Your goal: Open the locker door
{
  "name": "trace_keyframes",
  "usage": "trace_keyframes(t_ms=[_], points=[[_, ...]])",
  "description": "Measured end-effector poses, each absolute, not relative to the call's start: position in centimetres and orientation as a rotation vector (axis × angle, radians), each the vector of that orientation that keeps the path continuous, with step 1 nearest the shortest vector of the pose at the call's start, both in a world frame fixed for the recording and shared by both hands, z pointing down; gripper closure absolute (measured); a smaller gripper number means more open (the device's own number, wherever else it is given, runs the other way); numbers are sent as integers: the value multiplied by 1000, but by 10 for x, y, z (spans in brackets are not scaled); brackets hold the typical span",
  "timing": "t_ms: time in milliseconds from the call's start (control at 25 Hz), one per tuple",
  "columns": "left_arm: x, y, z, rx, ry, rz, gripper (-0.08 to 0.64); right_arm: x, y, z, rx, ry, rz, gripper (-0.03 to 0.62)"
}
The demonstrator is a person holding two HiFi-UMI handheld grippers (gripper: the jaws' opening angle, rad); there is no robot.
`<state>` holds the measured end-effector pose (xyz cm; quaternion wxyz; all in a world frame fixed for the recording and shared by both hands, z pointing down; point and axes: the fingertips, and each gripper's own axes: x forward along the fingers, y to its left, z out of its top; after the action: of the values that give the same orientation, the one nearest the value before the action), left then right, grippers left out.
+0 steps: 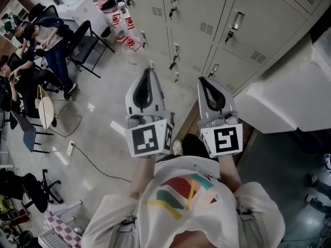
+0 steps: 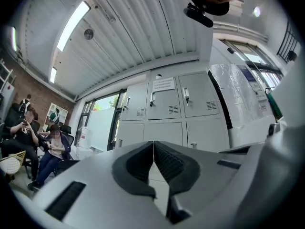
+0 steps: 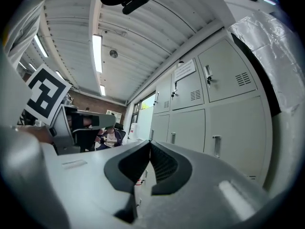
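A bank of grey lockers stands ahead of me, all doors shut, each with a small handle and vent slots. In the head view my left gripper and right gripper are held side by side in front of the person's chest, pointing at the lower lockers and apart from them. Both are shut with nothing between the jaws. The left gripper view shows its shut jaws with the lockers some way off. The right gripper view shows its shut jaws beside a locker door with a handle.
A large white box stands right of the lockers. Seated people on black chairs occupy the far left, with a racket leaning nearby. A cable runs over the floor. Red-and-white containers sit by the lockers' left end.
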<state>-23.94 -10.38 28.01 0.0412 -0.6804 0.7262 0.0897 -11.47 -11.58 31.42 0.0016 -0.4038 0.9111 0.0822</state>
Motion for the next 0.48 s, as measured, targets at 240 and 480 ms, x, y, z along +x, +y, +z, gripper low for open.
trace_keyframes(t_ms=[240,480], points=[[-216,-135,283,-2152,2203,261,545,-98,-143,314,-1326,2837,217,588],[-189,-158,280,-2197,2147,250,544,-82,-162,309,-1348,2823,221,588]])
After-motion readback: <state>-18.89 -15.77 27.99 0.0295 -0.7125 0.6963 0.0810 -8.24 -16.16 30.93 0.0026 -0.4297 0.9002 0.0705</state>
